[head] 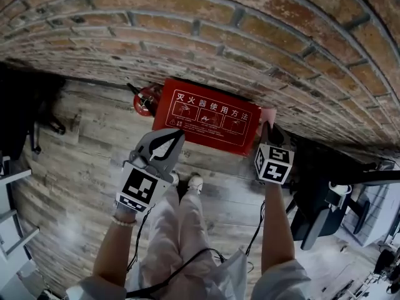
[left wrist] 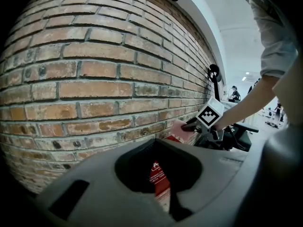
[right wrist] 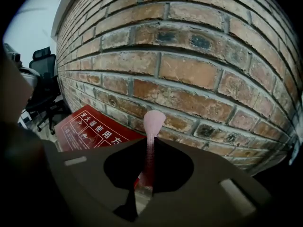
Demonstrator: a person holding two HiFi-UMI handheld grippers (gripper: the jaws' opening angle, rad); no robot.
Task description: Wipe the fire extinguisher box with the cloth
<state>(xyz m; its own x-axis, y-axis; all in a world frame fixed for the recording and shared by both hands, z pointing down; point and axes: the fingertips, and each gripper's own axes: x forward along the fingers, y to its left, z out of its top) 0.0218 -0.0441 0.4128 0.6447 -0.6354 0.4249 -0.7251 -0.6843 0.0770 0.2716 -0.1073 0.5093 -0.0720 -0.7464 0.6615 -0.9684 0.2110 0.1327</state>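
We pinch the cloth point(right wrist: 152, 122) with the right gripper point(head: 270, 129) at the fire extinguisher box point(head: 206, 117). The left gripper point(head: 169, 141) hangs empty, fingers pressed together.

Pink cloth point(right wrist: 150, 141) between the right gripper's grey fingers point(right wrist: 203, 178), red box point(head: 207, 122) with white lettering just past them, red-brown brick wall point(head: 250, 30), grey mortar, black-and-white patterned cube point(head: 273, 164) behind the fingers.

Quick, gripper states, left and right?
Left gripper: closed, nothing between its jaws.
Right gripper: closed on the pink cloth.
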